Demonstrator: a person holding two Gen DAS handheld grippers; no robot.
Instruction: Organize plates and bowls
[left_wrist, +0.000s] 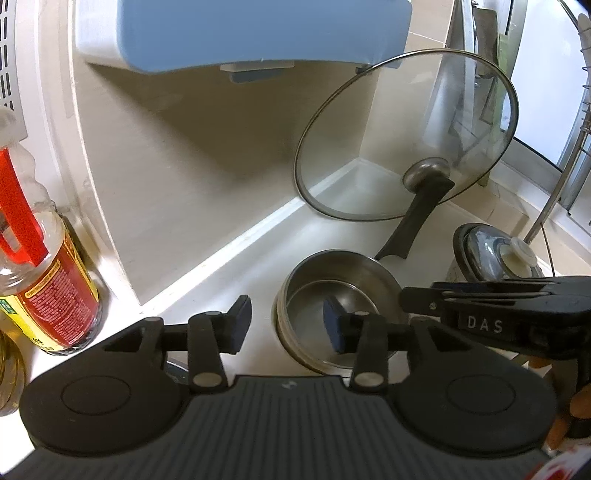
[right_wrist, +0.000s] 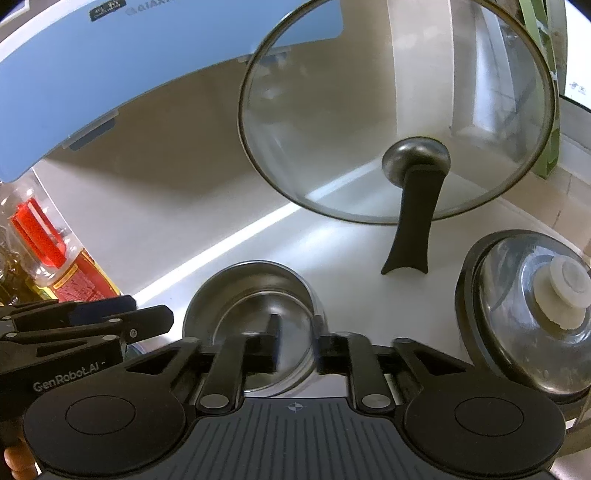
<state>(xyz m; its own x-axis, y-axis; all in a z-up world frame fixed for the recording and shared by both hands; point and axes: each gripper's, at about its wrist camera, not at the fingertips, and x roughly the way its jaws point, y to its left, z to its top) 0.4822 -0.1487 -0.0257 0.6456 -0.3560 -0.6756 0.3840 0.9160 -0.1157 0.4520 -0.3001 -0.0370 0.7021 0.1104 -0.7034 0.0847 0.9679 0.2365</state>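
The steel bowl (left_wrist: 338, 314) sits on the pale desk (left_wrist: 236, 266) in front of the leaning glass lid (left_wrist: 402, 136), and I'd judge it light, stiff and slick, so the thin rim is the place to pinch. The left tongs (left_wrist: 286, 325) hang released, one finger over the bowl's inside and the other clear of it; the right tongs (right_wrist: 297, 341) straddle the near rim with a gap showing, so they look slack too. I can read "DAS" on one tool and "GenRobot.AI" on the other; the oil bottle's (left_wrist: 55, 288) red label is too small to read.
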